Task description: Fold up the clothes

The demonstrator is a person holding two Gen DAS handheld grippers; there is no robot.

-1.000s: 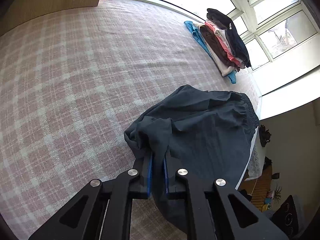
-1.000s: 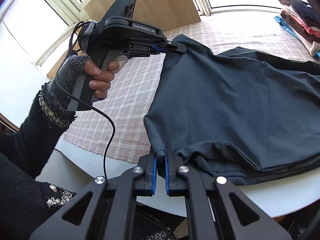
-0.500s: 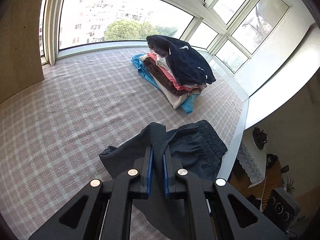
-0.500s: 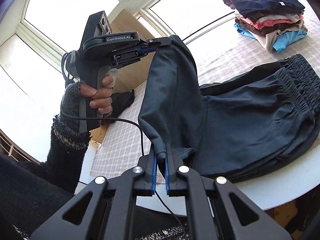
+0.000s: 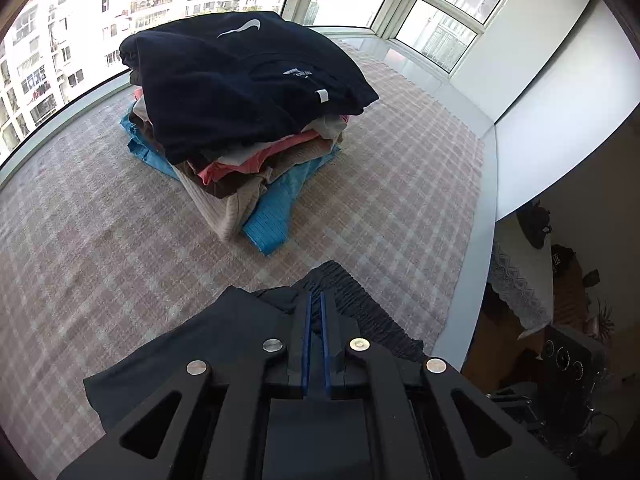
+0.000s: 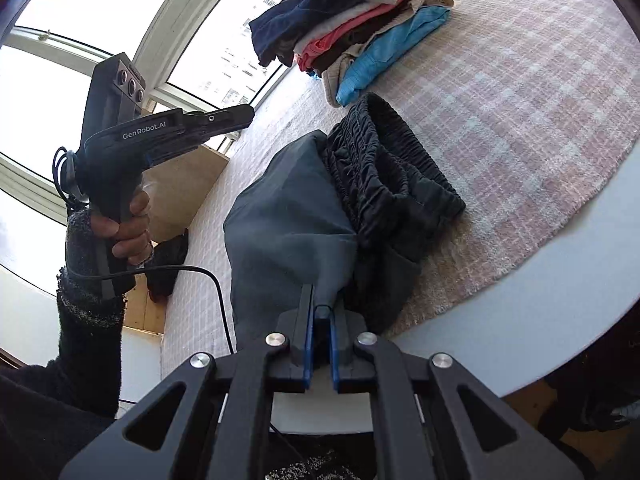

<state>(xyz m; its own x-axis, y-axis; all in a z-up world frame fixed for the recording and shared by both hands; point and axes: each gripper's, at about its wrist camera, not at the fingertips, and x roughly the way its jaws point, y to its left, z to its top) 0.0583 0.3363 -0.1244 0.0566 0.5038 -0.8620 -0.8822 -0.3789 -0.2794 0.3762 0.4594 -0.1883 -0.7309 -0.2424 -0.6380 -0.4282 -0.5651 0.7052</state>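
Shorts (image 6: 292, 220) now folded; left tongs (image 6: 244, 114) "GenRobot.AI" released, closed; right tongs (image 6: 320, 312) gripping hem.

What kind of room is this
Likely a sunroom or bay-window nook in a high-rise flat: wraparound windows facing apartment blocks, a plaid cover, and a stack of folded clothes.

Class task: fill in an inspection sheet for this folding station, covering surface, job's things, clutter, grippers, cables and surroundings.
Surface: pink checked blanket, lying flat.
Job's things: dark garment folded over, elastic waistband showing; stack of folded clothes beyond it.
Clutter: small dark cloth beside the wooden board.
Grippers: right gripper shut on the garment's edge; left gripper raised, jaws together, holding nothing.
Cables: black cable hanging from the left gripper's handle.
Surroundings: large windows, buildings outside.
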